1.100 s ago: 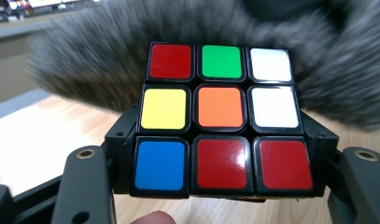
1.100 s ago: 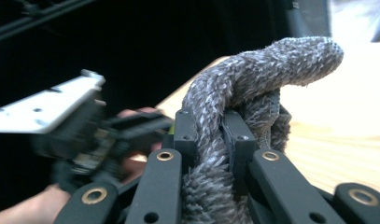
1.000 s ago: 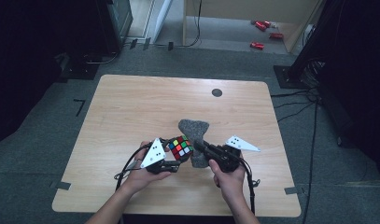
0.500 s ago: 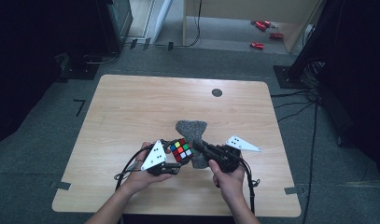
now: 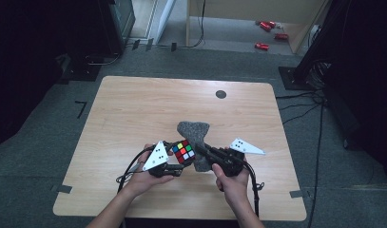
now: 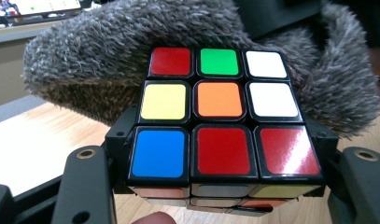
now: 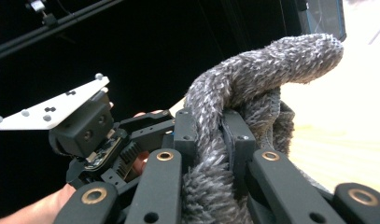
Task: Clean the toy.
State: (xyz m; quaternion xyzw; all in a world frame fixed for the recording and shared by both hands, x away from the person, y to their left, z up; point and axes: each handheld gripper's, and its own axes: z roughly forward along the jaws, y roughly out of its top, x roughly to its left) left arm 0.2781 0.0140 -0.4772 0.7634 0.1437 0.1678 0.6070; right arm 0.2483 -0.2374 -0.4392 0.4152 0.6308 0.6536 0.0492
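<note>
A scrambled Rubik's cube (image 5: 183, 151) (image 6: 220, 116) is held just above the wooden table (image 5: 134, 109), near its front edge. My left gripper (image 5: 178, 161) (image 6: 222, 186) is shut on it, one black jaw on each side. A grey fuzzy cloth (image 5: 195, 133) (image 6: 85, 60) (image 7: 253, 79) is pinched in my right gripper (image 5: 204, 154) (image 7: 211, 135), which is shut on it. The cloth rests against the cube's far and right sides and droops over it. In the right gripper view the left gripper (image 7: 85, 130) shows with its grey plate (image 7: 52, 109).
A round black mark (image 5: 221, 94) sits at the table's back right. Red objects (image 5: 262, 46) lie on the floor beyond the table. Cables (image 5: 129, 168) trail from both grippers toward the front edge. Dark equipment stands left and right of the table.
</note>
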